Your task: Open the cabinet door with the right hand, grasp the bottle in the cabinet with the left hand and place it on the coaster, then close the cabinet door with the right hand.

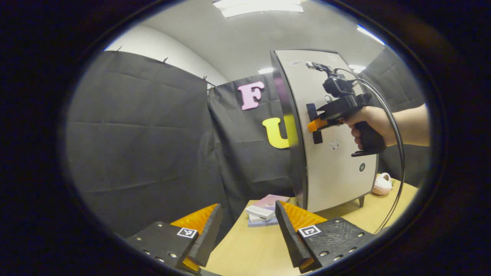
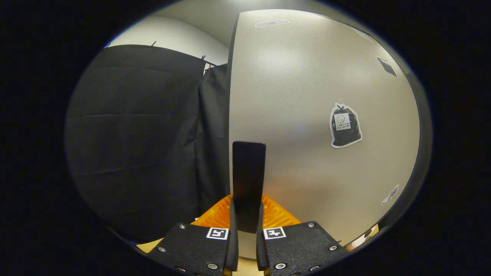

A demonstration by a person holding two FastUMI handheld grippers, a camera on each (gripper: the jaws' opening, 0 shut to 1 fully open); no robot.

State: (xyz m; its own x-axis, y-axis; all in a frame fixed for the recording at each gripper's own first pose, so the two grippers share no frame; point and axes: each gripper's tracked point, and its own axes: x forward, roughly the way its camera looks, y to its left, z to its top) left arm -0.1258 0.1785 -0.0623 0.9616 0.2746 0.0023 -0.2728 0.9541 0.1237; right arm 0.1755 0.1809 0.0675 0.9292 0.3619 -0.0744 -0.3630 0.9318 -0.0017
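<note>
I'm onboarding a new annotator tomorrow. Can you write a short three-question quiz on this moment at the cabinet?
1. True or false: the right claw has its fingers closed on the black door handle.
2. Multiple choice: the left claw is A) gripping a bottle, B) open and holding nothing, C) pressed against the cabinet door.
3. Short answer: what lies on the wooden table just left of the cabinet's base in the left gripper view?

Key
1. True: both fingers press the handle's sides.
2. B
3. A small stack of books.
</note>
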